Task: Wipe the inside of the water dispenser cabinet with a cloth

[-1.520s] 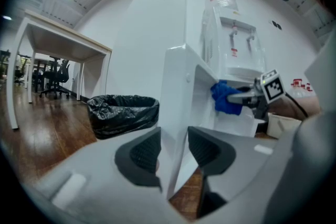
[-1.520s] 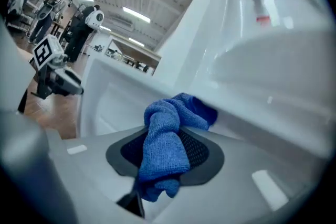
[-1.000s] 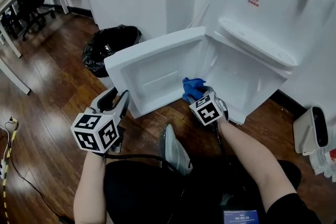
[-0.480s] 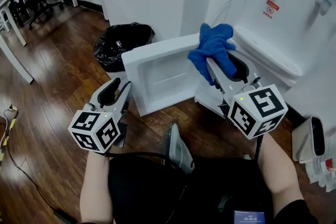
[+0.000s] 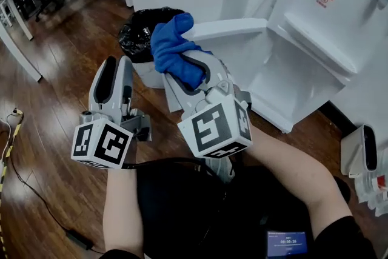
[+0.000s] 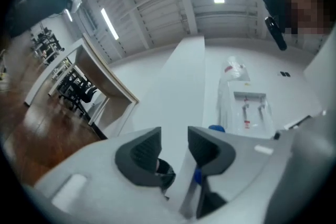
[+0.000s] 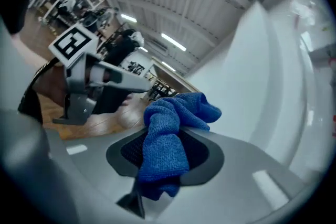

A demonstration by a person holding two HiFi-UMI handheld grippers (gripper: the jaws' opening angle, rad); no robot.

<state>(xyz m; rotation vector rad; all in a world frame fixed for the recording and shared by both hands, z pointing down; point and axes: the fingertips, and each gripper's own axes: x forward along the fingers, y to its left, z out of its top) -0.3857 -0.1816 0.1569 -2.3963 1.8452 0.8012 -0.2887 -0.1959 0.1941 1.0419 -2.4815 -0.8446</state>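
While the right gripper (image 7: 164, 156) clamps one cloth (image 7: 181, 108), the left gripper (image 6: 174, 147) gapes narrowly, empty.

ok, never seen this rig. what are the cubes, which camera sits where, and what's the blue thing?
There is no robot here: a person holds a two-jaw gripper in each hand. The head view comes from a camera on the person's head, looking down. The other two views come from cameras riding on each gripper, looking along its jaws. The marker cubes are part of the grippers. The right gripper is shut on a blue cloth, held up in front of the white water dispenser, whose lower cabinet door stands open. The left gripper has its jaws apart with nothing between them. On the wooden floor, a black rubbish bag sits near the door.
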